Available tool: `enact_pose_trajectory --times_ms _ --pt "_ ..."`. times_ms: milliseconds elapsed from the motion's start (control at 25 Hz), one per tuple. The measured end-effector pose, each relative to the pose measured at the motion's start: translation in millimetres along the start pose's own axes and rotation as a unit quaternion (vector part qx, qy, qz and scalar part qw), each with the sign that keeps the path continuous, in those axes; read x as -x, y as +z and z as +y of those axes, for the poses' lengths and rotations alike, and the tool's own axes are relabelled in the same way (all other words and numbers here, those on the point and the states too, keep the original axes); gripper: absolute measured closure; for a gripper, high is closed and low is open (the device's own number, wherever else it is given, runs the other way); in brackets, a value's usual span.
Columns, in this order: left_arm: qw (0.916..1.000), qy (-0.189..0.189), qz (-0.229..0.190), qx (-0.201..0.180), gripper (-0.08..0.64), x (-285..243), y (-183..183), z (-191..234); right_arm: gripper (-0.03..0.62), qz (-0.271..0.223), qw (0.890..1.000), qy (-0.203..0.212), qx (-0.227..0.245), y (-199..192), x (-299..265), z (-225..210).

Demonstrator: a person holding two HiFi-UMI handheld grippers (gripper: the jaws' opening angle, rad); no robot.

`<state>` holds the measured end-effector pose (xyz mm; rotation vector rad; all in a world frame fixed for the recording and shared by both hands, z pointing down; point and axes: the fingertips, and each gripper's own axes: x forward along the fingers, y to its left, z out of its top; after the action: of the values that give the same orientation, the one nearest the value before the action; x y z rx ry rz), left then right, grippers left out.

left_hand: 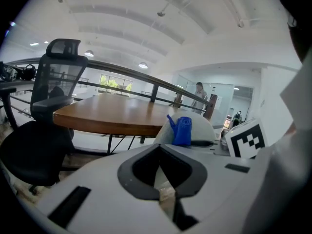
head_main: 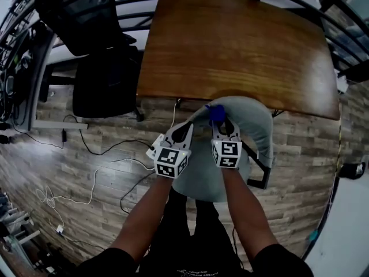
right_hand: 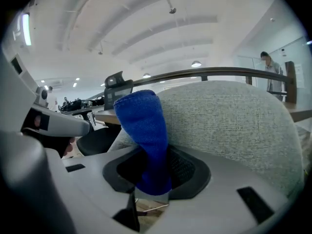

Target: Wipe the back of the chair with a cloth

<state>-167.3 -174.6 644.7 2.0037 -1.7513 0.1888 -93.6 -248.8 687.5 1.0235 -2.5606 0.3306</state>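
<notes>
There are two hand-held grippers, one cloth, two chairs and one table. The left gripper (head_main: 183,133) and the right gripper (head_main: 221,126) sit side by side over the light grey fabric-covered chair (head_main: 253,117), each with a marker cube at its rear. Beyond that chair stands the brown wooden table (head_main: 230,45), and to the table's left is the black mesh office chair with a headrest (head_main: 101,68). Thin white and black cables (head_main: 52,201) trail over the grey wood-plank floor (head_main: 86,154).

The right gripper (right_hand: 151,189) is clamped on the lower end of the bright blue terry cloth (right_hand: 144,130), which stands up out of the jaws as a rolled bundle. The cloth lies against the curved top of the grey chair's backrest (right_hand: 229,116), near its left edge. From the head view the blue cloth (head_main: 217,113) shows just ahead of the right gripper, at the rim of the backrest.

The left gripper (left_hand: 163,191) has its jaws pressed together with nothing between them. It hangs just left of the backrest (left_hand: 207,128), apart from the cloth (left_hand: 183,130). One person (left_hand: 200,94) stands far off in the room.
</notes>
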Motion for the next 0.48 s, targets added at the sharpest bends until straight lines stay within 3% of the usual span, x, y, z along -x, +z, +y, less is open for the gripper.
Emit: enact_pose_trajectory --times_ms 480 --pt "0.9995 -0.03 0.0 0.005 0.561 -45.9 -10.1 -32.4 0.472 -0.021 0.997 -0.075 -0.023 -14.7 20.7 -70.9"
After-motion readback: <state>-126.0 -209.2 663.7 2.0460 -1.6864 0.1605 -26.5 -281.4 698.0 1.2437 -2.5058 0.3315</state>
